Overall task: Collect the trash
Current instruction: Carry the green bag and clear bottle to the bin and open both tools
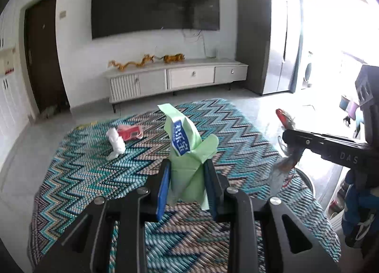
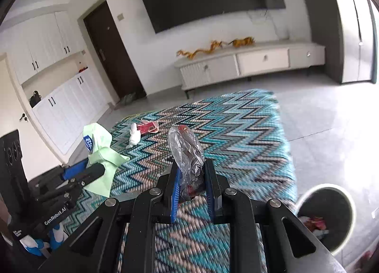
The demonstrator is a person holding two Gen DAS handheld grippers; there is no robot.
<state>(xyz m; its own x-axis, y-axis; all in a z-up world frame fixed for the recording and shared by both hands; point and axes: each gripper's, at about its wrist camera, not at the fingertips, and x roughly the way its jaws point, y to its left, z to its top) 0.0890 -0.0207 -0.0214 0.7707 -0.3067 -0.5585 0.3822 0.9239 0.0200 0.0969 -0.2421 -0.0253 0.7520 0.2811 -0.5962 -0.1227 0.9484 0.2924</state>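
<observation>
- We see the left claw [image 1: 187,178] clamped on a pale green wrapper [image 1: 187,152] with a blue label; the wrapper stands up between the blue pads and is lifted clear of the surface
- From the right wrist view, the same green wrapper [image 2: 100,152] shows at the left, sticking out of the left claw [image 2: 83,173], whose black body reaches in from the lower left
- We see the right claw [image 2: 191,185] clamped on a crumpled clear plastic bag [image 2: 187,154] with dark and red bits inside; the bag rises above the pads
- From the left wrist view, the right claw [image 1: 287,140] enters from the right edge, with the clear plastic bag [image 1: 286,145] pinched at its tip and blurred
- Both claws hang above a bench covered with a zigzag cloth [image 1: 94,173] in teal, white and brown
- On that cloth, well apart from both claws, lie a crumpled white tissue [image 1: 116,142] and a red wrapper [image 1: 130,132], just beside each other; we cannot tell whether they touch
- The right wrist view shows the white tissue [image 2: 134,136] and the red wrapper [image 2: 148,127] at the far left part of the cloth [image 2: 236,131]
- A round dark trash bin [image 2: 329,216] with a pale rim stands on the floor at the lower right of the bench, with some pink and white scraps already inside
- Beyond the bench we see a low white cabinet [image 1: 175,78] against the wall and a dark television [image 1: 154,3] above it
</observation>
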